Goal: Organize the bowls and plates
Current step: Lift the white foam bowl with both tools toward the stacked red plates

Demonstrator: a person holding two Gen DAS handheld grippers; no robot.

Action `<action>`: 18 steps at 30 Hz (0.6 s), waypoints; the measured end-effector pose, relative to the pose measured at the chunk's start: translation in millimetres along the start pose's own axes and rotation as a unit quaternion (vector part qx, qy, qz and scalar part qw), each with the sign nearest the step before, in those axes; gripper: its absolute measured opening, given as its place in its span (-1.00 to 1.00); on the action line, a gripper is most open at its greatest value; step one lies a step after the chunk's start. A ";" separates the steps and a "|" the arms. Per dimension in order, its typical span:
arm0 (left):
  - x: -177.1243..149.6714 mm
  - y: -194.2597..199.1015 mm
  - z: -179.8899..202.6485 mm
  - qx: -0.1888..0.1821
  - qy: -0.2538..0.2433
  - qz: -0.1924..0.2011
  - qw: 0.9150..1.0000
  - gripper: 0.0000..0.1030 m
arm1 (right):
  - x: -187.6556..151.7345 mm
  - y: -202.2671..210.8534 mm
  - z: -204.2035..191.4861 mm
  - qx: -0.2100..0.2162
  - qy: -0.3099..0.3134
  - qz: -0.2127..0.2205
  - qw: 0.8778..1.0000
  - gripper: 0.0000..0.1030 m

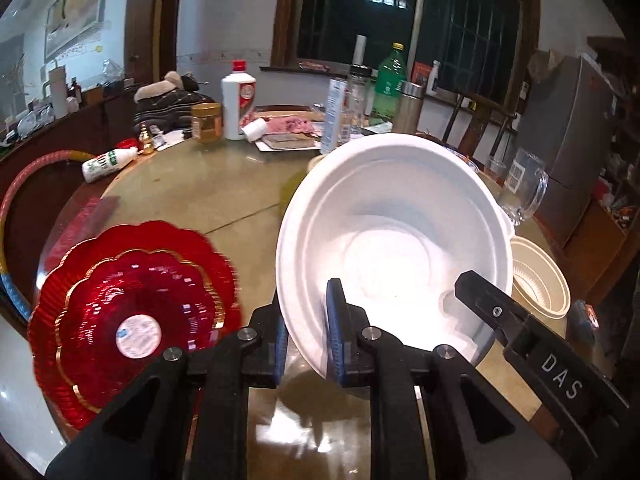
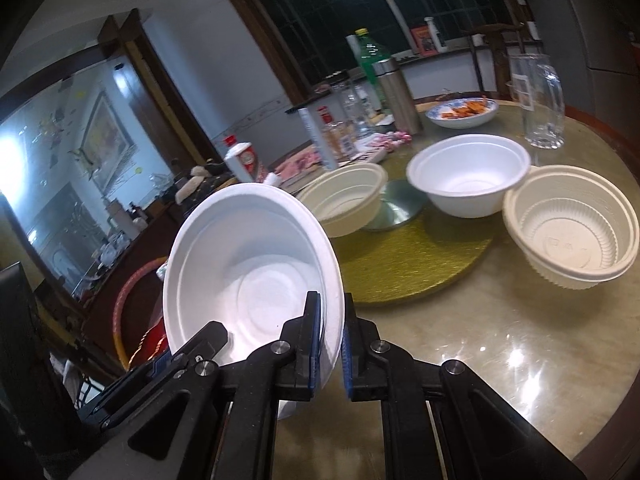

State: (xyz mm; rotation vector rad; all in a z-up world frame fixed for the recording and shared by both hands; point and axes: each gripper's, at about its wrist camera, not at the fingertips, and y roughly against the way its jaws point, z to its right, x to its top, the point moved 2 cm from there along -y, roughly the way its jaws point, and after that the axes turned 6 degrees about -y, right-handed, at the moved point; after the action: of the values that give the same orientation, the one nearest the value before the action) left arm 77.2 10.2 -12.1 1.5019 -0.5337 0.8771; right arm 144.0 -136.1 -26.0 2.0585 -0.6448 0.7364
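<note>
While both grippers hold it, the white foam bowl (image 1: pixel 394 240) hangs tilted above the round table (image 1: pixel 208 196), not touching the top. The left gripper (image 1: pixel 307 334) is clamped on the bowl's rim at one side, with one blue pad inside the bowl and one outside. The right gripper (image 2: pixel 331 344) is clamped on the rim at the other side in the same way, and its black finger shows over the bowl in the left view. The bowl opens toward both cameras, so its round floor shows.

Near the table's left edge lie two red plates (image 1: pixel 132 320) with gold wavy rims, the small one stacked on the big one. A white sticker sits in the middle of the top plate.

On the green round mat (image 2: pixel 416 256) in the middle of the table stands another white bowl (image 2: pixel 468 180), and a cream bowl (image 2: pixel 344 200) rests beside it, leaning on a shiny disc. A ribbed cream bowl (image 2: pixel 572 228) sits toward the table's right edge, just beside the white one. Its rim also peeks out behind the held bowl in the left view.

At the far edge stand bottles, a white bottle with a red cap (image 1: pixel 238 100), a green bottle (image 1: pixel 390 80), a steel flask (image 2: pixel 400 96) and a blue dish of food (image 2: pixel 462 112). A clear glass mug (image 2: pixel 538 100) stands near the far right edge.
</note>
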 end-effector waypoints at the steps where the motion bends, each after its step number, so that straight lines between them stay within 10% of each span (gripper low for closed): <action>1: -0.8 3.3 -4.9 0.000 0.004 0.001 1.000 -0.70 | -1.1 0.8 -5.2 0.002 0.005 0.000 1.000 -0.84; 18: -15.4 48.9 -92.6 0.034 0.075 0.014 0.997 -0.70 | -29.9 -2.0 -102.0 0.060 0.084 -0.042 0.994 -0.83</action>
State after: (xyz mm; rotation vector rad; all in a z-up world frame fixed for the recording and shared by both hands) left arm 10.8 91.3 2.3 1.4782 -0.4191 1.0290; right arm 97.3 -44.5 0.9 2.0919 -0.4248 0.9063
